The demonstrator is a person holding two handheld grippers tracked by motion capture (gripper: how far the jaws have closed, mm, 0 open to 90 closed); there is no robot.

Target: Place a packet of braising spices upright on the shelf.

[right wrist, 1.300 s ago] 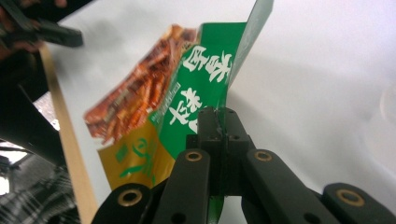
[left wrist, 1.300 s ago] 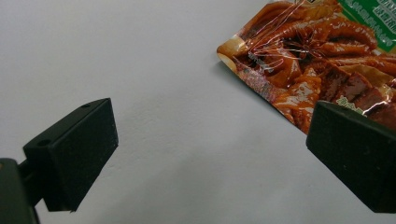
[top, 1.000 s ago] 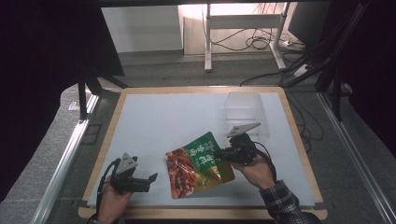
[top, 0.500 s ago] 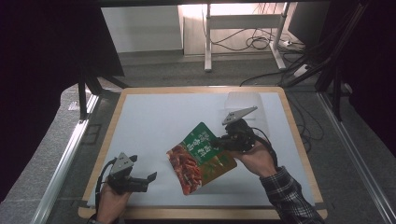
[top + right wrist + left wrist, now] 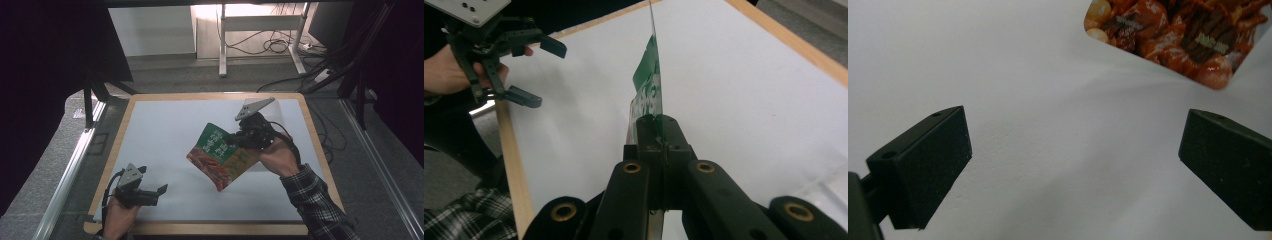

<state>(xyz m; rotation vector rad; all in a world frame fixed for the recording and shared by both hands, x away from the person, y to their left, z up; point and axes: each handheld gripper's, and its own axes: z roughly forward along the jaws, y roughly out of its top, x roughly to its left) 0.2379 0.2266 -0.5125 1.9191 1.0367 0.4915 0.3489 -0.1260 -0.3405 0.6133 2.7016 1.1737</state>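
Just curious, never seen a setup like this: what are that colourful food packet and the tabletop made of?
The packet looks like thin glossy plastic film: printed, and seen edge-on as a thin sheet in the right gripper. The table seems a matte white surface with a pale wood-look rim, though the core is unclear.

One camera looks down from above the counter [image 5: 165, 130]; two ride low on each hand-held gripper, sharing its white top.

lab/workshop | white-topped table [image 5: 165, 130] | metal frame legs [image 5: 222, 45] | loose floor cables [image 5: 280, 46]
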